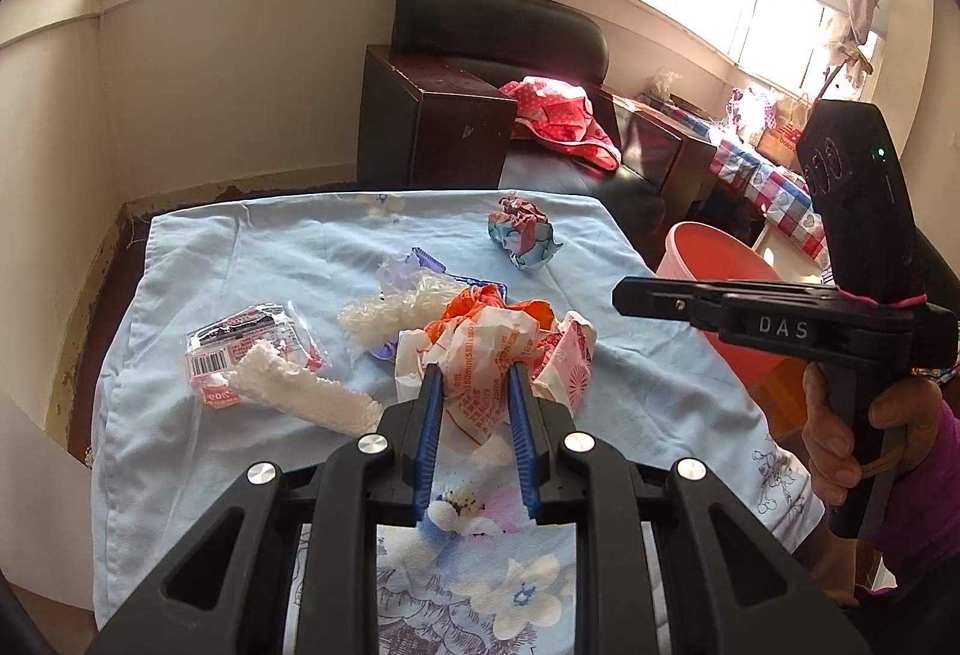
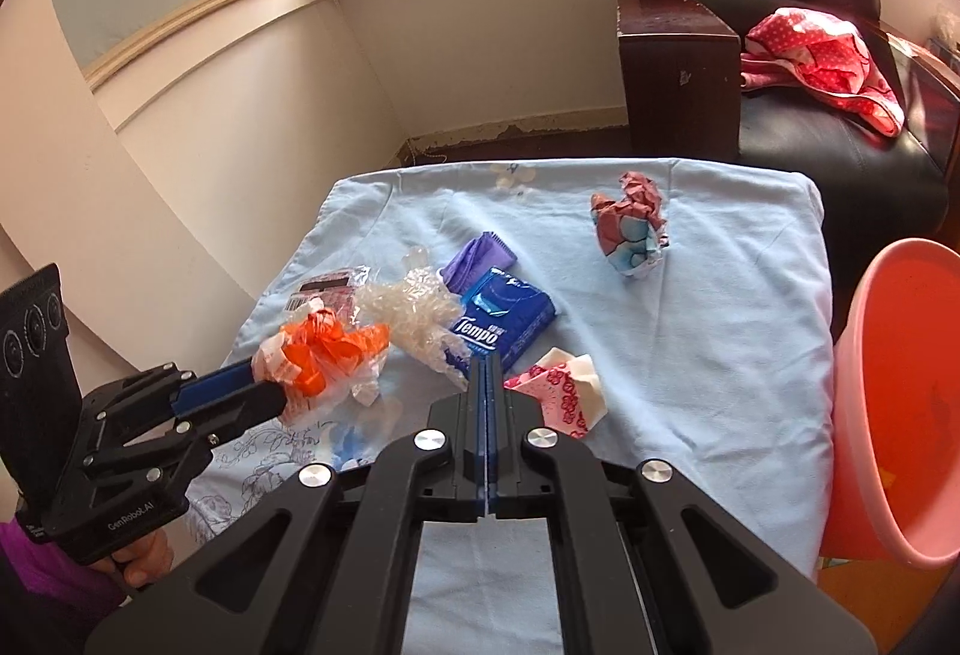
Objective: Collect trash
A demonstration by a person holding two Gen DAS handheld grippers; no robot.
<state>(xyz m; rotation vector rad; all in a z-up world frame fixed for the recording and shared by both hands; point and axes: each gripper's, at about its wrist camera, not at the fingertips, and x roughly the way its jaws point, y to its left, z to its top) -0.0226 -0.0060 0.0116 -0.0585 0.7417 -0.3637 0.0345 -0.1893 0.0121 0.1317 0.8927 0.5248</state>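
Crinkled orange-and-white wrapper (image 1: 480, 355) between blue claw pads (image 1: 433, 403)

The picture's edge cuts off the pink bin (image 2: 900, 403).

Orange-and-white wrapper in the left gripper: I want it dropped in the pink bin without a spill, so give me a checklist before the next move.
1. Left gripper shut on the orange-and-white wrapper: ok.
2. Wrapper lifted off the blue tablecloth: cannot tell.
3. Nothing else caught in the grip: cannot tell; the clear plastic bag lies very close.
4. Pink bin open at the table's right edge: ok.
5. Path to the bin: not ok; the right gripper sits between wrapper and bin.
6. Right gripper shut and empty: ok.
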